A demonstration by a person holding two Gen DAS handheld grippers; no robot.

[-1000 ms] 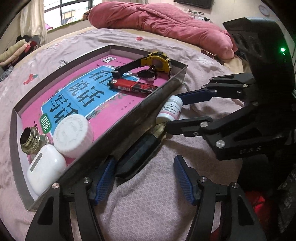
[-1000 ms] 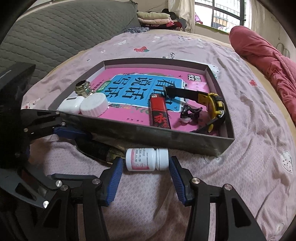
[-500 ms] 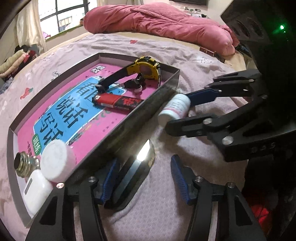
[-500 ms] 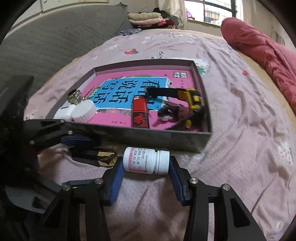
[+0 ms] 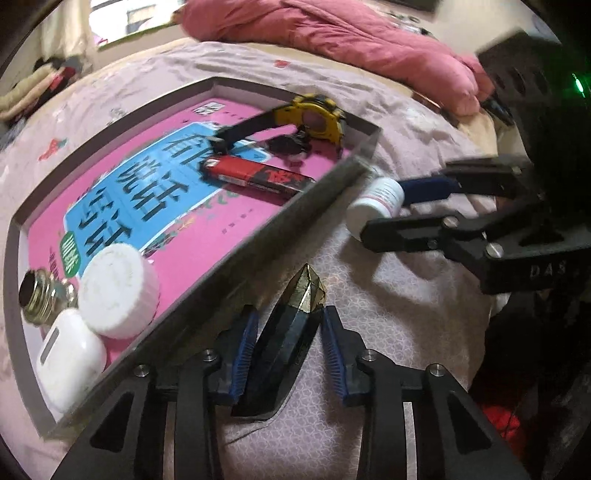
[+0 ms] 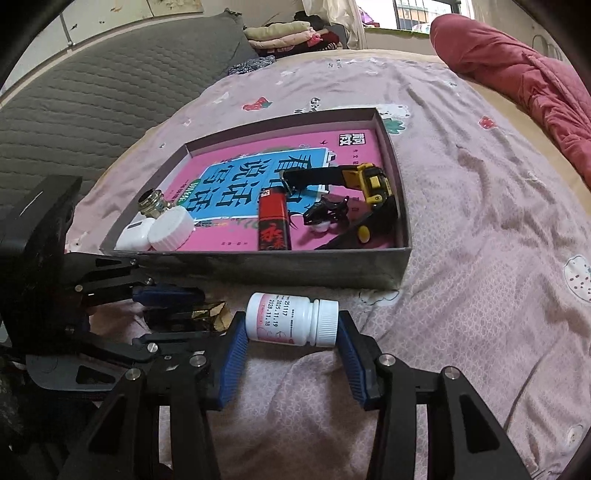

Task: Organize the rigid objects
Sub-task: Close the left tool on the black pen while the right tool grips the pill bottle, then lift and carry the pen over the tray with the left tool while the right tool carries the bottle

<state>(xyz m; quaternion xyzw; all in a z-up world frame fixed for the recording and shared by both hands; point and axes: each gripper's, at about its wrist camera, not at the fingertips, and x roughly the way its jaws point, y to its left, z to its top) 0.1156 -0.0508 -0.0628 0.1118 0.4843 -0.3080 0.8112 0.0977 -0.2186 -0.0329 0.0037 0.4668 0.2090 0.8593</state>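
Note:
A grey box lid [image 6: 258, 264] with a pink book cover inside lies on the bed. It holds a yellow watch [image 6: 365, 177], a red lighter [image 6: 271, 221], a black clip [image 6: 327, 212], a white cap [image 6: 170, 227], an earbud case [image 6: 133, 238] and a bulb base [image 6: 151, 201]. My left gripper [image 5: 288, 350] is shut on a dark faceted gold-tipped bar [image 5: 291, 332], also seen in the right wrist view [image 6: 199, 314]. My right gripper [image 6: 291, 328] is shut on a white pill bottle [image 6: 291, 317], lying sideways just outside the box; it also shows in the left wrist view [image 5: 373, 208].
A pink patterned sheet [image 6: 480, 258] covers the bed. A red quilt [image 6: 517, 77] lies at the far right and a grey padded headboard [image 6: 92, 110] at the left. Folded clothes [image 6: 288, 33] sit at the back.
My left gripper has closed on the dark bar and turned it upright between the fingers. My right gripper has lifted the pill bottle a little away from the box wall.

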